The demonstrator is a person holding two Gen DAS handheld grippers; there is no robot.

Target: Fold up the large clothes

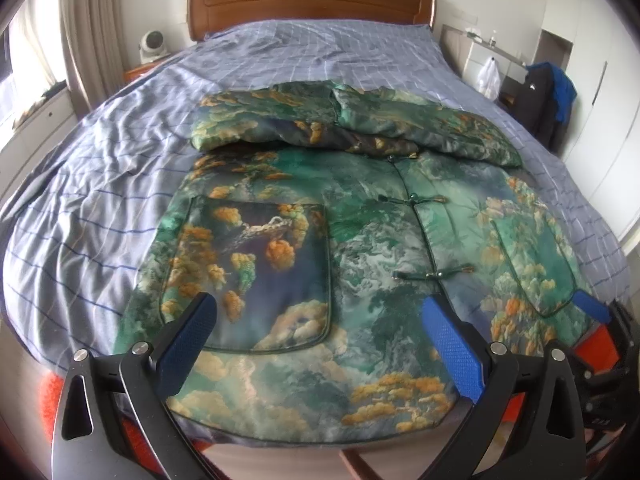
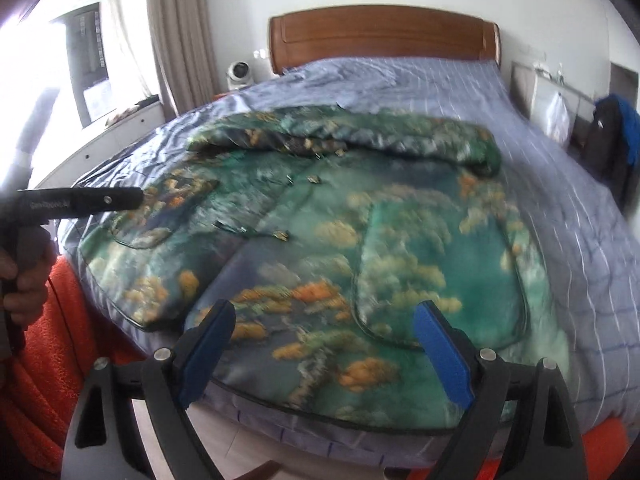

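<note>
A large padded jacket (image 1: 352, 240) with a green, blue and orange landscape print lies front-up on the bed, knot buttons down its middle, both sleeves folded across its top. It also shows in the right wrist view (image 2: 320, 240). My left gripper (image 1: 320, 320) is open and empty, hovering over the jacket's hem near the left patch pocket (image 1: 260, 272). My right gripper (image 2: 324, 324) is open and empty over the hem by the right pocket (image 2: 440, 272); it also shows at the right edge of the left wrist view (image 1: 592, 308). The left gripper's body (image 2: 80, 202) shows at the left of the right wrist view.
The bed has a blue checked sheet (image 1: 100, 200) and a wooden headboard (image 1: 312, 0). A small white fan (image 1: 152, 44) stands on the left nightstand. Dark and blue clothes (image 1: 552, 96) hang at the right. An orange blanket (image 2: 44, 340) lies at the bed's foot.
</note>
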